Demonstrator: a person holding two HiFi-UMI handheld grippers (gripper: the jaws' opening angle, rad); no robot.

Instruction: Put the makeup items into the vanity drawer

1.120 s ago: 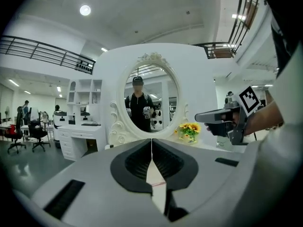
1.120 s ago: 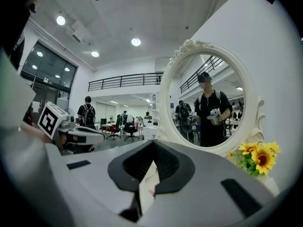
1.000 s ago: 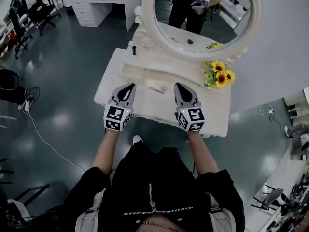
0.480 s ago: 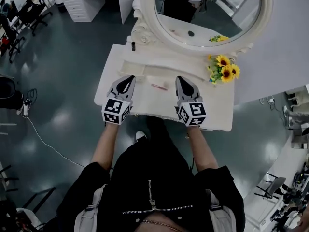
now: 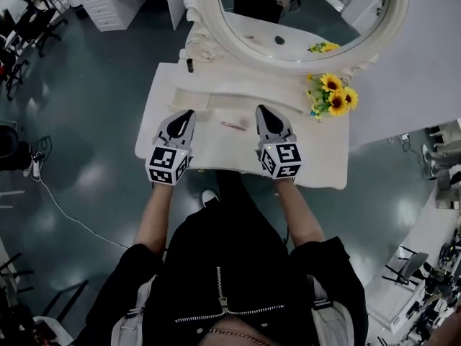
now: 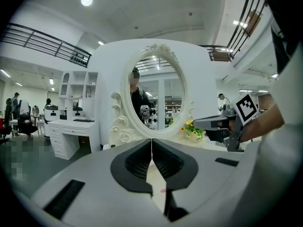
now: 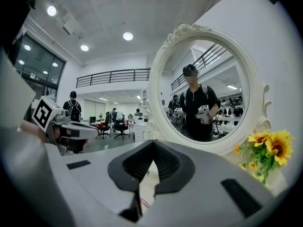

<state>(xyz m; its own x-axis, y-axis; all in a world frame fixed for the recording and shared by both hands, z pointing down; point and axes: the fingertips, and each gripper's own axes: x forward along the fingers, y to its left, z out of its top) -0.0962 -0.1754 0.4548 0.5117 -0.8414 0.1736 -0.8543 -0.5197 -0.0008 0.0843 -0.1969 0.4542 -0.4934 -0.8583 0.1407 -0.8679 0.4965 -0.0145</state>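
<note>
A slim pink makeup item (image 5: 233, 125) lies on the white vanity top (image 5: 317, 157), between my two grippers. A small dark tube (image 5: 190, 65) stands at the back left by the mirror frame. My left gripper (image 5: 189, 112) hovers over the front left of the top, with its jaws meeting at the tip (image 6: 151, 141) and nothing in them. My right gripper (image 5: 259, 109) hovers to the right of the pink item, also shut and empty (image 7: 152, 143). No drawer front shows in any view.
An oval white-framed mirror (image 5: 205, 20) rises behind the top and reflects the person. Sunflowers (image 5: 331, 96) stand at the back right. Another white dresser (image 5: 115, 6) is off to the far left, and a cable (image 5: 65, 207) lies on the dark floor.
Both grippers have moved forward over the vanity top and sunk a little, so their tips now reach level with the pink item. Both stay shut.
</note>
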